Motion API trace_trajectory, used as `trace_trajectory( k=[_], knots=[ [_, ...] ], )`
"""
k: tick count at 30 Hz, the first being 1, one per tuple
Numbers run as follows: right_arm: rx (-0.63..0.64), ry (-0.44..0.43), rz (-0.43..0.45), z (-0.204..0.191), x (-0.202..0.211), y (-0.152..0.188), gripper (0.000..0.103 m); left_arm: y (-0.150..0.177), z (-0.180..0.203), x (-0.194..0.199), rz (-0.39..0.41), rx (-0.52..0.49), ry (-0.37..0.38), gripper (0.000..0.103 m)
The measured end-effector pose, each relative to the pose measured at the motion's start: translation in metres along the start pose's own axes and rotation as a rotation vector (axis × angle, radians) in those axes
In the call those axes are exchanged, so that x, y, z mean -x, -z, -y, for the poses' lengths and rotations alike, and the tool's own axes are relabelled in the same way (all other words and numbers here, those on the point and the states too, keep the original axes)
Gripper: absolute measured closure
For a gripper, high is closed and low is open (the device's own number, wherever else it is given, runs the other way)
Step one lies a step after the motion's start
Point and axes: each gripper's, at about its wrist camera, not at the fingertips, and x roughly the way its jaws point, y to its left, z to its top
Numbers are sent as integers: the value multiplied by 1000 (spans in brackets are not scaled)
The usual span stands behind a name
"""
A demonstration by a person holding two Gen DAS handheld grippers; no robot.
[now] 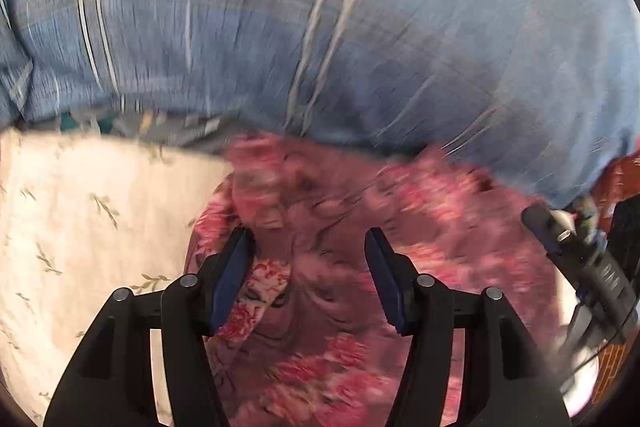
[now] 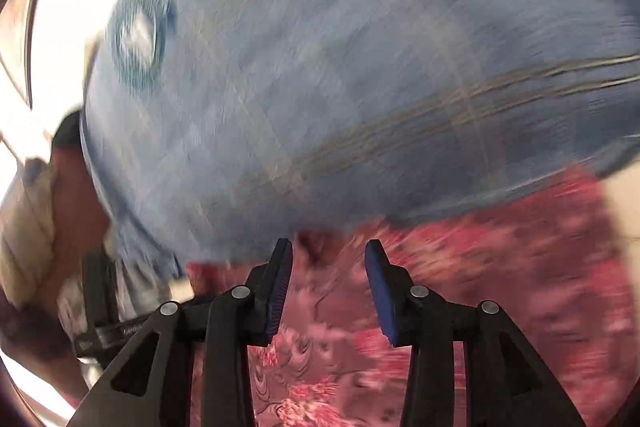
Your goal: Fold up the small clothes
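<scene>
Left gripper (image 1: 310, 239) tilted steeply downward over the pink floral garment (image 1: 332, 307), jaws apart, blue pads clear of the cloth; no fabric pinched between them. Pink floral garment spread on the cream leaf-print sheet (image 1: 80, 227), directly beneath and between the fingers, a lighter floral strip just beside the left pad. Far edge of the garment tucked against the blue checked cloth (image 1: 320, 27), a bulky mass with pale stripes filling the upper half of the left wrist view. At the right margin of that view, a black device (image 1: 592, 263) and an orange-red patterned item behind it; identity not determinable.

Right gripper (image 2: 328, 251) angled downward less steeply, jaws apart with a narrower gap, nothing clamped; view heavily motion-blurred. Pink floral garment (image 2: 480, 287) below and ahead of the fingertips, meeting the underside of the blue checked cloth (image 2: 340, 87). A ringed circular mark visible on that cloth at upper left. Black hardware at lower left, details lost to blur.
</scene>
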Motion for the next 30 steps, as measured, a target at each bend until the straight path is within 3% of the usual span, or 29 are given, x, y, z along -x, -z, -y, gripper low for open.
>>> trace_trajectory(
  k=[1, 2, 3, 5, 8, 12, 13, 14, 15, 17, 20, 22, 23, 24, 26, 27, 28, 30],
  knots=[
    [-10, 67, -98, 2, -22, 7, 65, 0, -1, 1, 25, -13, -11, 45],
    [-19, 95, -125, 5, -34, 12, 63, -1, -2, 2, 12, -16, -9, 45],
    [-11, 90, -69, 4, -28, 9, 66, -2, -4, 6, -7, -3, 4, 46],
    [-70, 81, -80, 9, -13, 7, 66, -1, -11, 19, -19, 21, 48, 46],
    [-102, 80, 49, 22, 37, 12, 64, 12, -20, 42, 3, -20, 73, 45],
    [-192, 244, 239, 71, 114, 61, 52, 42, -32, 38, -37, -35, 14, 39],
    [-248, 289, 243, 94, 124, 77, 52, 53, -38, 28, -54, -27, 10, 40],
    [-299, 262, 238, 116, 130, 90, 55, 62, -39, 34, 7, -50, 12, 38],
    [-313, 196, 293, 124, 143, 102, 67, 67, -36, 36, 17, -64, -8, 38],
    [-388, 172, 317, 134, 165, 114, 68, 74, -33, 41, -10, -48, -21, 38],
    [-395, 195, 364, 117, 182, 120, 59, 85, -33, 53, -65, 15, 71, 38],
    [-315, 148, 385, 87, 177, 125, 57, 97, -35, 68, -42, 18, 79, 38],
    [-289, 142, 380, 77, 168, 127, 51, 104, -37, 71, -39, 17, 72, 38],
    [-256, 137, 359, 65, 157, 130, 41, 110, -39, 73, -46, 17, 66, 38],
    [-208, 158, 272, 55, 126, 136, 33, 120, -50, 66, -92, 30, 54, 38],
    [-181, 188, 218, 53, 110, 140, 32, 128, -56, 68, -94, 35, 74, 38],
    [-138, 231, 249, 45, 112, 142, 32, 130, -59, 72, -86, 30, 80, 38],
    [-113, 283, 228, 27, 114, 141, 31, 130, -65, 83, -94, 35, 97, 38]
  ],
)
